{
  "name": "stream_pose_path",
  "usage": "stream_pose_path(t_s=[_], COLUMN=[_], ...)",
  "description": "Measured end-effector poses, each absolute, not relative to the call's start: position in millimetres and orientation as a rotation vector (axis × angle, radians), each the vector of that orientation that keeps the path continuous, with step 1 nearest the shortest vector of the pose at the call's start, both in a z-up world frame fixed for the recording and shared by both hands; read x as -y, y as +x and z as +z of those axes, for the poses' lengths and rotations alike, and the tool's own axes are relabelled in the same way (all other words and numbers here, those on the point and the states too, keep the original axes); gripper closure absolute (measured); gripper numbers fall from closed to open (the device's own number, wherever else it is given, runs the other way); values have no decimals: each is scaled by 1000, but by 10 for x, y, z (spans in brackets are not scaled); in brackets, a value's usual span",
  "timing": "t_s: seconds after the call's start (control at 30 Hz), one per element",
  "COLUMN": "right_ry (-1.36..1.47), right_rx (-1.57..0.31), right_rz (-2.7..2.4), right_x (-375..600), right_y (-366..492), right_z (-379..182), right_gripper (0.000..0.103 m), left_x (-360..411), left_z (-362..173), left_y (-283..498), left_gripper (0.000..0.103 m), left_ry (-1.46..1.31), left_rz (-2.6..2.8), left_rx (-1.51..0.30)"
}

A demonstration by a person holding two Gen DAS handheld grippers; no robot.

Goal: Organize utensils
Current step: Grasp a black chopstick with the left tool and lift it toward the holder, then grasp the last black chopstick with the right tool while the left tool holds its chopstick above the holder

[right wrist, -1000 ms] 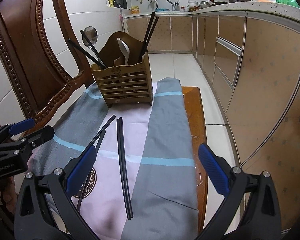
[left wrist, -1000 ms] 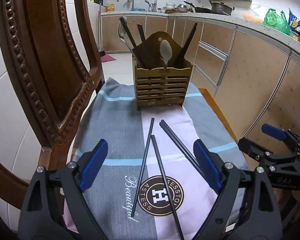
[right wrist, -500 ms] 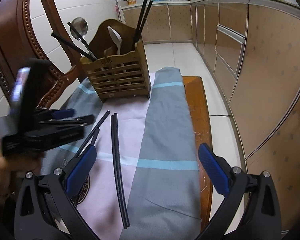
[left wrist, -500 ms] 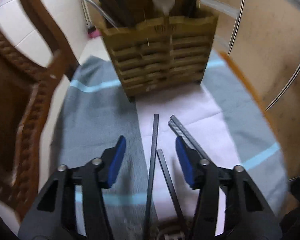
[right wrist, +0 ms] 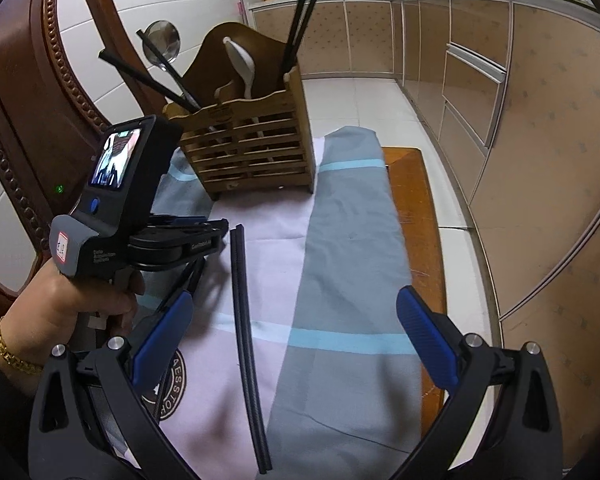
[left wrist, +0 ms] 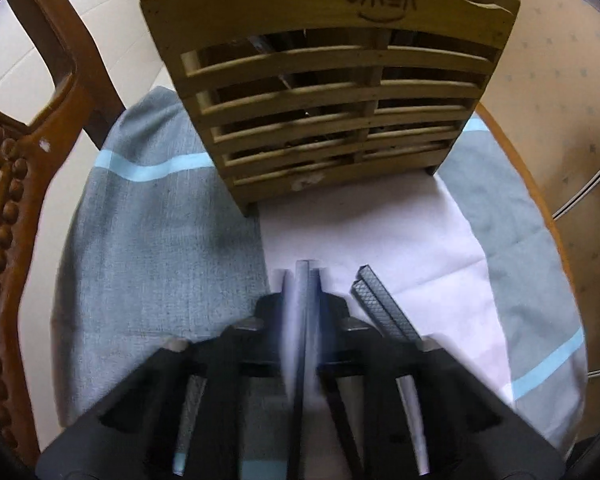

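Through the left wrist camera we see our left gripper pressed together on a single black chopstick, whose end pokes out just past the blurred fingertips. It sits low over the pink panel of the grey and pink cloth that covers the surface. Just to the right, a pair of black chopsticks lies flat on the cloth, their textured tips side by side and touching. The slatted wooden utensil holder stands upright just beyond, with a logo carved in its top board. A carved wooden chair rises at the left.

Through the right wrist camera our right gripper is spread wide with nothing between its blue pads, hovering over the cloth's near end. The pair of chopsticks lies lengthwise on the pink panel, between the two grippers. A hand wearing a gold bracelet holds the left gripper low beside them. The holder beyond carries chopsticks, a white spoon and a metal ladle.
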State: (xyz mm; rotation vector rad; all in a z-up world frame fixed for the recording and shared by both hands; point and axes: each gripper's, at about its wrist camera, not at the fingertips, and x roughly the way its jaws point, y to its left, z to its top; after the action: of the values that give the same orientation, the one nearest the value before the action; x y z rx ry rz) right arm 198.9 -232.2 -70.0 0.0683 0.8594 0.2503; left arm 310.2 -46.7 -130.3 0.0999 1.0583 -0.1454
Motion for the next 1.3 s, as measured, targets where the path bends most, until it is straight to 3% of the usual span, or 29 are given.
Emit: stream_pose_path(t_s=[0.13, 0.4, 0.6, 0.83, 0.97, 1.0, 1.03, 1.3], right_ry=[63, 8, -16, -67, -149, -160, -152, -40], right_rx=[-865, -879, -972, -1065, -1069, -1064, -1059, -942], right_rz=[266, 335, 356, 336, 308, 308, 309, 361], right_x=[2221, 1751, 1319, 924, 767, 734, 736, 898], right_y=[2012, 2111, 2378, 2632, 2683, 2680, 2680, 2479], right_z=[-724, -834, -1054, -1301, -1371, -1368, -1364, -913], right_gripper=[4, 6, 30, 56, 58, 70, 94, 96], left_x=[285, -350, -502, -654, -691, -677, -682, -750], left_z=[-1183, 7, 614, 795, 822, 812, 815, 826], left_y=[3024, 2378, 1933, 1797, 1773, 1772, 1746, 1695], left_gripper=[97, 97, 97, 97, 97, 97, 97, 97], left_ry=[42, -98, -85, -94, -109, -109, -109, -126], left_rz=[-131, -110, -99, -93, -102, -103, -103, -127], left_rx=[-1031, -751, -602, -562, -561, -560, -559, -554])
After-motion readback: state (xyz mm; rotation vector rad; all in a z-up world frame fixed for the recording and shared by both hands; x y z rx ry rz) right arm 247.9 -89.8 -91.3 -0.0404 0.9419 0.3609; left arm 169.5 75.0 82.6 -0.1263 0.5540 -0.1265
